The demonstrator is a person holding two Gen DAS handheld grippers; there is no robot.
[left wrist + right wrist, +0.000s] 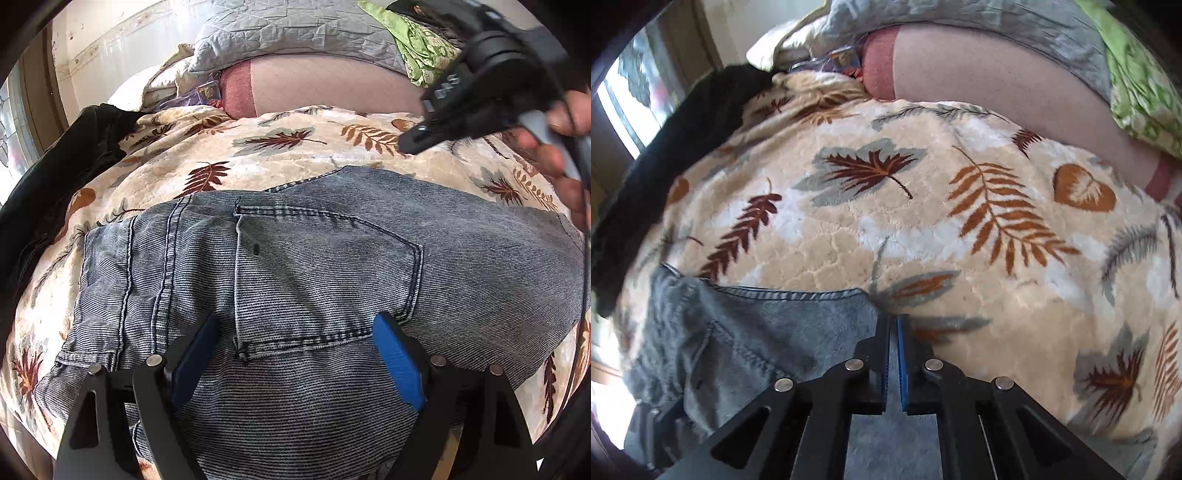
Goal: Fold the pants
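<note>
Blue-grey jeans (332,258) lie folded on a leaf-patterned blanket (295,147), back pocket facing up. My left gripper (297,319) stands open over them, its blue pads (397,362) wide apart on either side of the pocket's lower seam, not pinching the cloth. My right gripper (406,144), held by a hand (554,155), hovers over the blanket beyond the jeans' far edge. In the right wrist view the right gripper (892,321) is shut, with no cloth visible between its pads, and its tip sits above the far corner of the jeans (757,332).
A black garment (55,177) lies at the blanket's left edge. Behind the blanket are a pinkish sheet (332,88), a grey quilted pillow (295,29) and a green cloth (417,48). The blanket (923,221) stretches bare beyond the jeans. A window is at the far left.
</note>
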